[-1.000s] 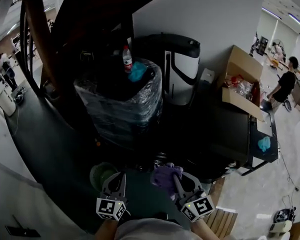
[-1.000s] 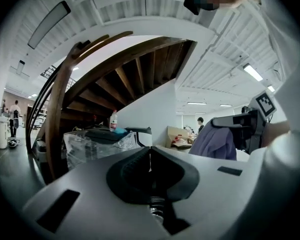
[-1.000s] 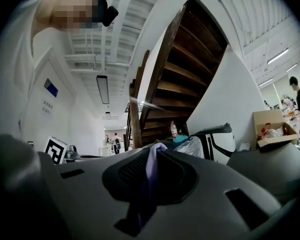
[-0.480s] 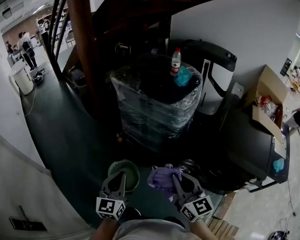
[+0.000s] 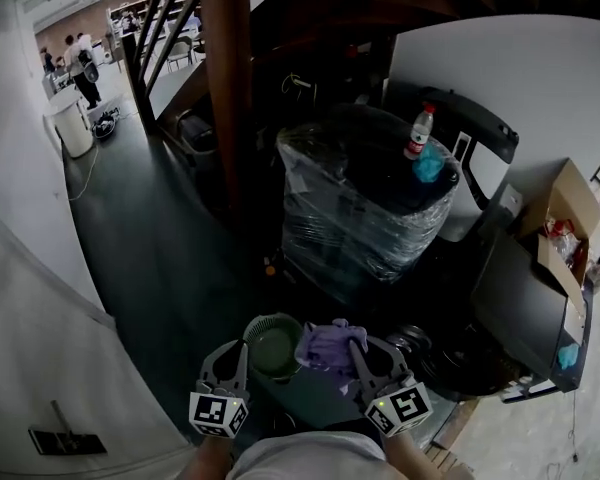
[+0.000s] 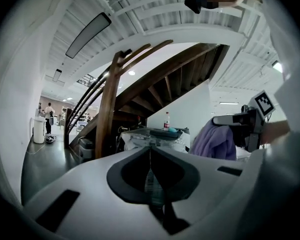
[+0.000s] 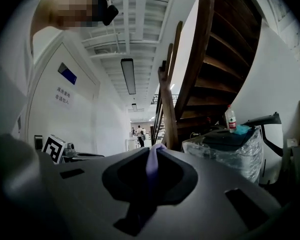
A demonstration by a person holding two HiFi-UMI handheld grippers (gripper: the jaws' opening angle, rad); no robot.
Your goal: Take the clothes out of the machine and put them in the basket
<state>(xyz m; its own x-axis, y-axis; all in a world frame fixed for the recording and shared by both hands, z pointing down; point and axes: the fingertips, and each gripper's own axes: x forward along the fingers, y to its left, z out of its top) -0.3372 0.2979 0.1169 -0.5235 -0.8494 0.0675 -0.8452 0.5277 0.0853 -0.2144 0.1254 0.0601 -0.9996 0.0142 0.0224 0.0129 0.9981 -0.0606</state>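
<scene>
In the head view my right gripper [image 5: 352, 348] is shut on a crumpled purple cloth [image 5: 328, 346], which hangs over the right rim of a round green basket [image 5: 270, 348] on the dark floor. A strip of the purple cloth [image 7: 152, 165] shows pinched between the jaws in the right gripper view. My left gripper [image 5: 242, 352] is beside the basket's left rim, shut with nothing in it. From the left gripper view the purple cloth [image 6: 217, 140] hangs at the right. No washing machine is in view.
A dark block wrapped in clear plastic [image 5: 365, 208] stands ahead with a water bottle [image 5: 417, 133] on top. A wooden stair post [image 5: 228, 98] rises on its left. A cardboard box [image 5: 562, 246] is at the right, a white wall [image 5: 25, 298] at the left, and people stand far back.
Both grippers swung left with the purple cloth still held. The green basket, earlier left of my left gripper, now lies between the two grippers under the cloth.
</scene>
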